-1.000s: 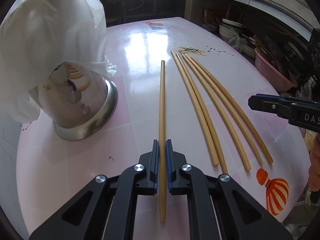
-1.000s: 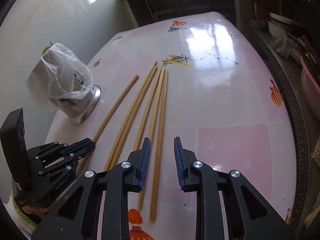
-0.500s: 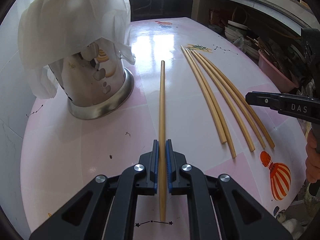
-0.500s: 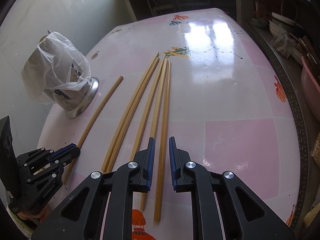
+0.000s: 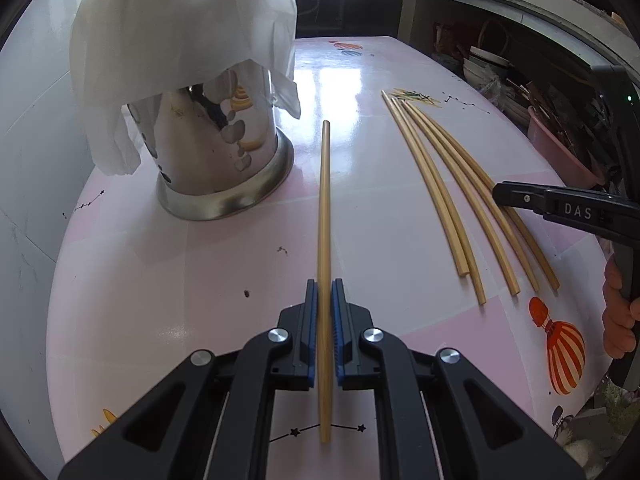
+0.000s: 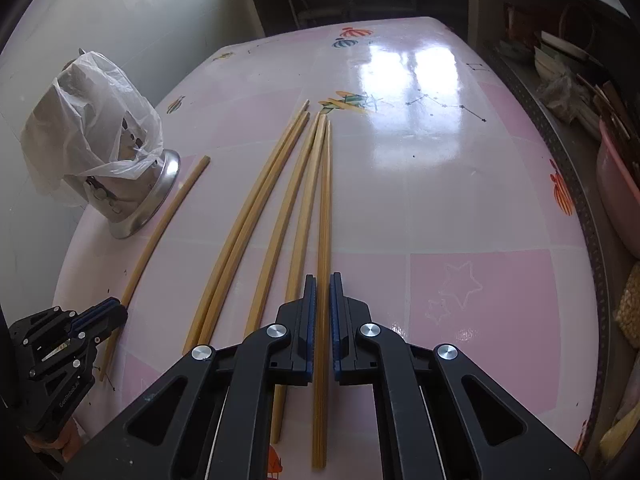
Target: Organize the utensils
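- Since a second ago your right gripper (image 6: 321, 328) has brought its jaws together from wide apart; they now pinch the rightmost chopstick (image 6: 324, 216) of the loose row.
- Your left gripper (image 5: 325, 332) has slid with its chopstick, so the metal holder (image 5: 218, 152) now sits nearer, ahead and to its left.
- Your left gripper is clamped tight on a single chopstick (image 5: 324, 200); the stick runs straight ahead between the blue pads and sticks out a little behind them.
- That stick's far end lies just beside the holder's flared base, to the right of it; you cannot tell whether it touches the table (image 5: 380, 216).
- The holder stands upright with a white plastic bag (image 5: 180, 20) draped over its top.
- Four more chopsticks (image 6: 256, 216) lie flat on the table just left of your right gripper, fanning away from it, their far tips close together.
- In the left wrist view your right gripper (image 5: 520, 196) hovers low over the near half of that row, well to the right of your left gripper.
- A hand (image 5: 618, 320) grips the right tool's handle at the right edge.
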Tool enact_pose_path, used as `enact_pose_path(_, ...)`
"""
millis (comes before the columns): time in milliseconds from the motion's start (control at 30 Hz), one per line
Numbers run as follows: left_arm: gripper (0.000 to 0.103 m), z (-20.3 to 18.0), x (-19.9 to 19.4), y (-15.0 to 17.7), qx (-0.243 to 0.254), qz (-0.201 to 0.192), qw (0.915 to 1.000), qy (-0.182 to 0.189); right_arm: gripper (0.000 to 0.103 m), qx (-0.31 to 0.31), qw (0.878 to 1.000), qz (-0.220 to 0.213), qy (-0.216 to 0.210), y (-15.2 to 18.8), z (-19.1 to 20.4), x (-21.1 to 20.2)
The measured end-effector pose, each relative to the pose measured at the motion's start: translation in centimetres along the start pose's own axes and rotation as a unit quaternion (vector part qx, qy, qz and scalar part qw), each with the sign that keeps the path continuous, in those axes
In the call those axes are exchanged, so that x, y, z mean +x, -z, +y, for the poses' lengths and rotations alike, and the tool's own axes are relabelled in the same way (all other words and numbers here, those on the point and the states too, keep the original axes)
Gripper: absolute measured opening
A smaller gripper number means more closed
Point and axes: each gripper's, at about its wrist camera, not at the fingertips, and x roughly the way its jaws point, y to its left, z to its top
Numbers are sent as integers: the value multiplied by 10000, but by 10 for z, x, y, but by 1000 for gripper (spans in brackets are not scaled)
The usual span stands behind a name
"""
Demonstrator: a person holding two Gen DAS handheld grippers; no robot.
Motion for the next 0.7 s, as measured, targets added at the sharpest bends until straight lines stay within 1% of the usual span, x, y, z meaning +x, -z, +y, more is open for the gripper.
enact_pose_path(233, 6, 10, -7, 8, -180, 120, 9998, 48, 5, 279, 9992, 155, -229, 14, -14, -12)
enact_pose_path(400, 6, 17, -13, 17, -286, 295, 9990, 163, 5, 296, 9983, 277, -422, 29, -19, -20)
enact_pose_path(533, 7, 22, -20, 25, -410, 496, 9974, 326, 5, 265, 9975, 378, -543, 37, -17, -23)
enact_pose_path(633, 7, 30, -26, 31, -565, 721, 9945, 506, 5, 143, 9976, 425, -533, 38, -13, -23)
enact_pose_path(700, 7, 34, -29, 34, -607, 828, 9931, 562, 5, 110, 9977, 425, -519, 39, -11, -24)
